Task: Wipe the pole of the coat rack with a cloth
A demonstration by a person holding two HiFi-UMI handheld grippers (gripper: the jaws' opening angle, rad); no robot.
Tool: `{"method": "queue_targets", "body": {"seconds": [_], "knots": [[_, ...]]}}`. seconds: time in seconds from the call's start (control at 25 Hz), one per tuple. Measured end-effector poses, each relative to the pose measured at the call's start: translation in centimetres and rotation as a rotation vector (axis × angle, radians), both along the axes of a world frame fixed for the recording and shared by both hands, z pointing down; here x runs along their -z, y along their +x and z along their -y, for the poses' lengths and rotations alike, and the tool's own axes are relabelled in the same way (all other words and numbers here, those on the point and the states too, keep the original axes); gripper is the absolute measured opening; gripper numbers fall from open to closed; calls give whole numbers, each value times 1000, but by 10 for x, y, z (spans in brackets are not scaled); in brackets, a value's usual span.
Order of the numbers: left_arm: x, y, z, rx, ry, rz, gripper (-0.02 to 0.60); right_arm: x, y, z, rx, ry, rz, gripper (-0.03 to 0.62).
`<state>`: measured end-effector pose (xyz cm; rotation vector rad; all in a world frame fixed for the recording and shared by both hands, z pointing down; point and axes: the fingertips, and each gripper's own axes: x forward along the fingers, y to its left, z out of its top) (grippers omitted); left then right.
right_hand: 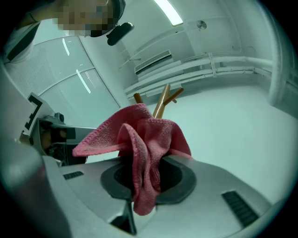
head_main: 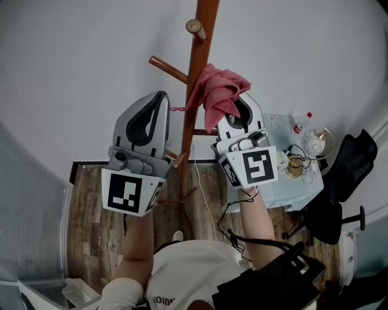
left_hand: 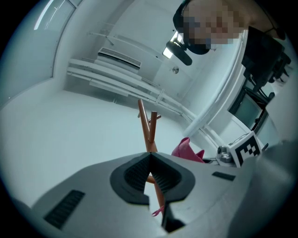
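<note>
right tool (head_main: 240, 114): clamps cloth (head_main: 219, 89)
pole (head_main: 197, 60): upright, just left of cloth, touching
left tool (head_main: 161, 97): closed, empty, beside pole

Plain white wall (head_main: 91, 48) spans 10 to 2 o'clock. Wood-plank floor (head_main: 91, 200) lies at its foot. Frosted glass partition (head_main: 27, 206) at 8 o'clock. Small pale-covered table (head_main: 305, 195) at 3 o'clock, black office chair (head_main: 330, 221) just beside it at 4. Ceiling strip light (right_hand: 168, 11) is lit, with a wall air conditioner (right_hand: 153, 62) near it.
</note>
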<state>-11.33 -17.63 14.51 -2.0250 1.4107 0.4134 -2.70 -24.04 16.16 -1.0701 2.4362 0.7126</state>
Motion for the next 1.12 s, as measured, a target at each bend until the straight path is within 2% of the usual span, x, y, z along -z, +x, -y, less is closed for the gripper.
{"method": "queue_targets", "body": {"seconds": [0.72,1.12], "knots": [[-21,-5,3,5,-54,-21,14,-54,-5,5,-37,-119,-38,84],[-32,-5,6,-8,-84,-31,14,-74,-14,-1,-61,-125,-56,84]]}}
